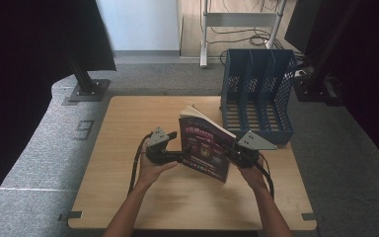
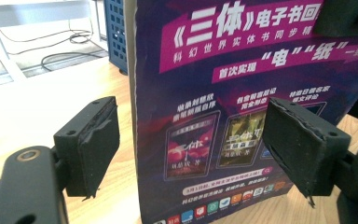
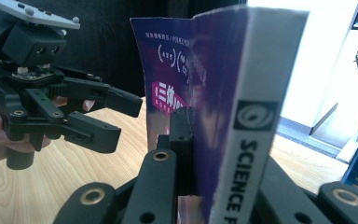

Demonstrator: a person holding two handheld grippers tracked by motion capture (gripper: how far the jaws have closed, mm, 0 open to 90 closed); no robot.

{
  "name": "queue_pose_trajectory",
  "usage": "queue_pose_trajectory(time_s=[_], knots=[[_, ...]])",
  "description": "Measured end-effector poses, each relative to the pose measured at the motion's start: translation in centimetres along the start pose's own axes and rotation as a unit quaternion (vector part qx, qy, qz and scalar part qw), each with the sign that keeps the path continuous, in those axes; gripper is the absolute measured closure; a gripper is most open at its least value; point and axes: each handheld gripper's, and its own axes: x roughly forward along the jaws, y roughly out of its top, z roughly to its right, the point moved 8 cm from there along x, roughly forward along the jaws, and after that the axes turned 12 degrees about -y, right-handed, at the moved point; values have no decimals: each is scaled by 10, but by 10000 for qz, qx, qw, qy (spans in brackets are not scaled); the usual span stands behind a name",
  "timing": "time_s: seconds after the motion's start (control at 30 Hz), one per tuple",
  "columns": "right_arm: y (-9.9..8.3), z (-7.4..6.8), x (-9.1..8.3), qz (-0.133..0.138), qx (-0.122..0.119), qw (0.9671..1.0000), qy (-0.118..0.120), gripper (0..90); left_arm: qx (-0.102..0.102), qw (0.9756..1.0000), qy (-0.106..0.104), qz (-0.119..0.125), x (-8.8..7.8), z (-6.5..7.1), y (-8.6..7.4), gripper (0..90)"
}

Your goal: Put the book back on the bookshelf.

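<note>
Your right claw (image 1: 234, 154) is clamped on the book (image 1: 205, 148), which stands upright in the middle of the counter (image 1: 128, 123) like a wall between your two hands. Your left claw (image 1: 180, 155) sits open just beside the book's cover. The blue file rack (image 1: 257, 94) blocks the far right corner, close behind the book. The near counter and the left side are bare wood with room to pass.

A: The book (image 2: 242, 116) between the left gripper's (image 2: 191, 144) jaws has a glossy printed paper cover, yes?
B: Yes, and the pads (image 2: 98, 140) look like matt black rubber, rough and torn at the edges.
A: Under the jaws, the table (image 1: 128, 192) is pale wood, smooth.
B: Beyond the right gripper (image 1: 238, 154), the rack (image 1: 256, 94) looks like blue perforated plastic.
</note>
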Motion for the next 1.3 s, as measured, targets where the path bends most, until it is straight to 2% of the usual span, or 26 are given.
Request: queue_pose_trajectory(time_s=[0.27, 0.53, 0.67, 1.03, 1.3], knots=[[0, 0, 0, -6, 2, 10000, -9, 811, -139, 9999, 24, 54, -10, 0, -16, 190], [0, 1, 1, -12, 11, 10000, -25, 811, -102, 9999, 68, -14, -14, 1, -29, 189], [0, 2, 1, -23, 14, 10000, -60, 811, -171, 9998, 45, 0, -16, 3, -36, 189], [1, 1, 2, -86, 3, 9998, -154, 811, -226, 9996, 94, -166, -18, 4, -57, 189], [3, 0, 5, -119, 59, 9997, -190, 812, -252, 9993, 109, -268, -18, 6, -65, 190]])
